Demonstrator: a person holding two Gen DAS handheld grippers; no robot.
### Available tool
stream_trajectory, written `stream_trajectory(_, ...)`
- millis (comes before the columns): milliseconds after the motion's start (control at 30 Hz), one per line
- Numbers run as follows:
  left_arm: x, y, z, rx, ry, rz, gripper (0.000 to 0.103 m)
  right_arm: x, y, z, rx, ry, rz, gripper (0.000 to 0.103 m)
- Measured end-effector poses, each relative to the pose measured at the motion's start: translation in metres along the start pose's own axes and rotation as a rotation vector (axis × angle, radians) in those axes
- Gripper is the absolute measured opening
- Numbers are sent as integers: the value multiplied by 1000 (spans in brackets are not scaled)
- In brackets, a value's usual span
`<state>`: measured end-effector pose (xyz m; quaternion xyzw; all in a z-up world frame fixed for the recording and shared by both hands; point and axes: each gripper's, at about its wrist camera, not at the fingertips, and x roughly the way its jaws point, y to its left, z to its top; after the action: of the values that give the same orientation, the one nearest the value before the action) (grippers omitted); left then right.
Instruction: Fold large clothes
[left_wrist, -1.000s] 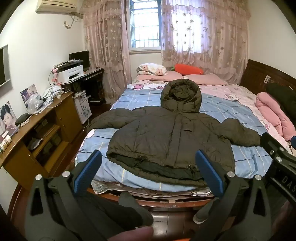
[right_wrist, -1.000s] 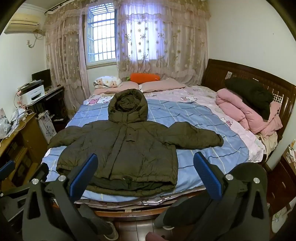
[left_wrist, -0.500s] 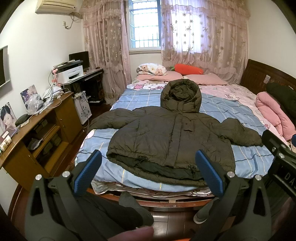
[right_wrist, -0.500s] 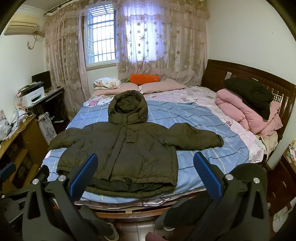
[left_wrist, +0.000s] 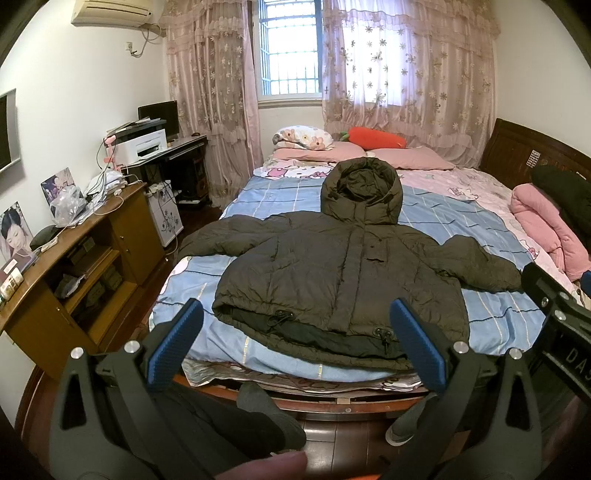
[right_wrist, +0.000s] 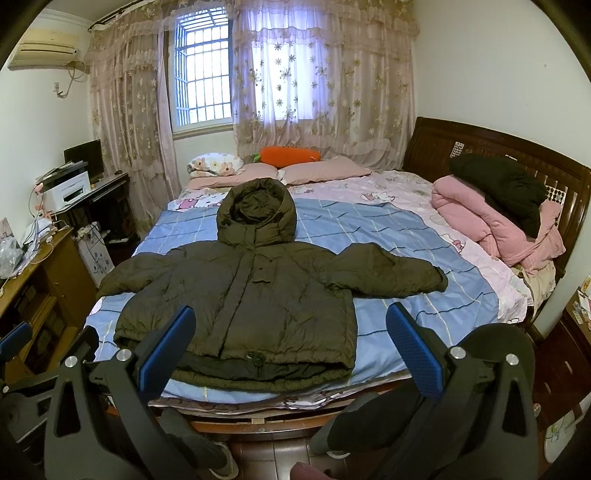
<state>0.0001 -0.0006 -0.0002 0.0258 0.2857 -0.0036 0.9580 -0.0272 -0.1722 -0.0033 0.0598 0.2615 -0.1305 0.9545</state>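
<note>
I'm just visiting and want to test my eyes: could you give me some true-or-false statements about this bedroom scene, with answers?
1. The jacket lies spread flat on the bed. True.
2. Its hood points toward the pillows. True.
3. The left hand-held gripper grips a sleeve. False: it is open and off the jacket.
4. The right hand-held gripper is shut. False: it is open and holds nothing.
5. A pink quilt is by the headboard. True.
</note>
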Motion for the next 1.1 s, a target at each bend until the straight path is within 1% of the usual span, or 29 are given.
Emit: stream_trajectory(1100,0,0,0,-1,2,-1,101,3,3,-3,2,2,1,102)
